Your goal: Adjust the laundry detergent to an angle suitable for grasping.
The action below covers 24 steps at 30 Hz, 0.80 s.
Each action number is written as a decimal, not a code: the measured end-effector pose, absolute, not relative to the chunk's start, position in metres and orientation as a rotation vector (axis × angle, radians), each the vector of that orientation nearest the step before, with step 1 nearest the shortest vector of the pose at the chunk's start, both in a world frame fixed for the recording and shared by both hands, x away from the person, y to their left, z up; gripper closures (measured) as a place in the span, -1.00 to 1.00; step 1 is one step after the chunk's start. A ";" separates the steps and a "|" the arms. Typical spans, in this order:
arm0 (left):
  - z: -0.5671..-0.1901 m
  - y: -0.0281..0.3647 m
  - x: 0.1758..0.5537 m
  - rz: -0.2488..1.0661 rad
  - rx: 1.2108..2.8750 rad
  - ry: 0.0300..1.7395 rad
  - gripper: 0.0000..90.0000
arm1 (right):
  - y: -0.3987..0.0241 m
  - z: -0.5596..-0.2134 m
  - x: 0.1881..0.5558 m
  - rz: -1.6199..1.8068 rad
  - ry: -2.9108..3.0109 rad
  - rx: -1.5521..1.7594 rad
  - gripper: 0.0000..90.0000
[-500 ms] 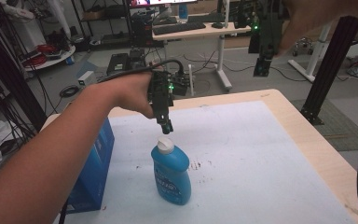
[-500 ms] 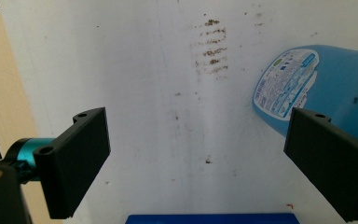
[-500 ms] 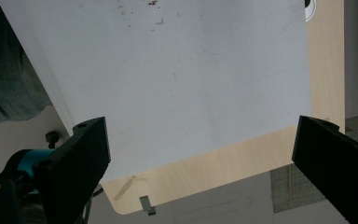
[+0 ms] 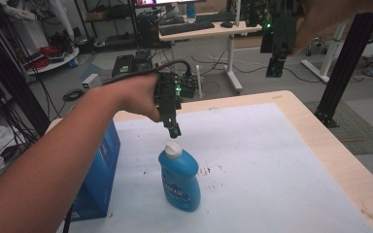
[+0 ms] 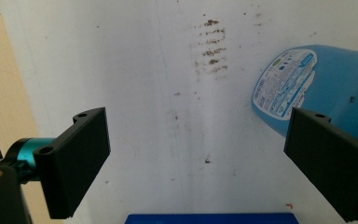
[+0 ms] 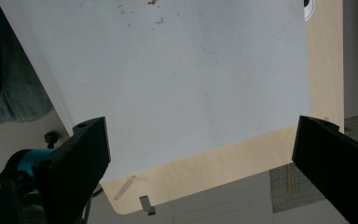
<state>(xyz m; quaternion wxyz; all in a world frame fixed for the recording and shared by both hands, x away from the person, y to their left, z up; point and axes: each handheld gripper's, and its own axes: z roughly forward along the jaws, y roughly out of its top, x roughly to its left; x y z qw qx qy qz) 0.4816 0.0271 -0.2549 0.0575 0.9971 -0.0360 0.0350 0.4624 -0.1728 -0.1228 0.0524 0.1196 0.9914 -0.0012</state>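
Behind my table a cluttered workshop spreads out, with a desk (image 4: 209, 30) and cables on the floor. My table (image 4: 320, 141) is pale wood, covered by a white sheet (image 4: 272, 165) marked with small brown stains (image 5: 212, 46). At its left edge stands a blue box (image 4: 97, 179), and just beside it a blue bottle (image 4: 179, 182) stands upright with a white cap (image 4: 173, 148). My left gripper (image 4: 174, 130) hangs directly above that cap, apart from it, jaws spread wide and empty; in the left gripper view the bottle lies past the right-hand jaw. My right gripper (image 4: 275, 68) is raised high beyond the table's far edge, jaws wide apart, holding nothing.
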 end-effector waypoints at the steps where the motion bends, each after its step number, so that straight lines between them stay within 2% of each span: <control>1: -0.255 0.027 0.482 0.106 3.025 -0.107 -0.85 | -0.173 -0.124 0.463 -0.006 3.018 0.353 -0.93; 24: -0.257 0.030 0.492 0.101 3.023 -0.073 -0.85 | -0.169 -0.132 0.467 -0.009 3.028 0.328 -0.93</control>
